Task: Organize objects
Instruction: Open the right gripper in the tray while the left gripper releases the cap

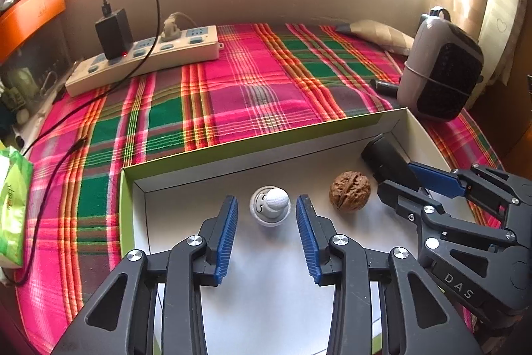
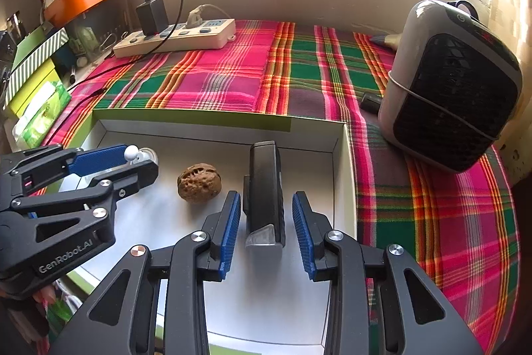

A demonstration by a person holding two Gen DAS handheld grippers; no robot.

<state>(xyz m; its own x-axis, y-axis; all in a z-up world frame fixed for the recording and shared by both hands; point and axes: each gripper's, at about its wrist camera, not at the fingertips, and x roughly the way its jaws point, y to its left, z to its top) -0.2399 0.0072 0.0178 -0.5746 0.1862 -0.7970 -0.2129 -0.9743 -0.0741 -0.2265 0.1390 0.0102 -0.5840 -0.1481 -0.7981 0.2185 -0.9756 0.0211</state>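
Grippers angled down into box (image 1: pixel 186 162) — left (image 1: pixel 267 208) open behind knob (image 1: pixel 270 205), right (image 2: pixel 266 215) open, apparently clear of black device (image 2: pixel 264 188).

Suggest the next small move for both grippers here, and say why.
Probably lift both straight up out of the white box. The left gripper is open around the small white knobbed piece, the right gripper open around the black device; both items rest on the box floor beside the walnut.
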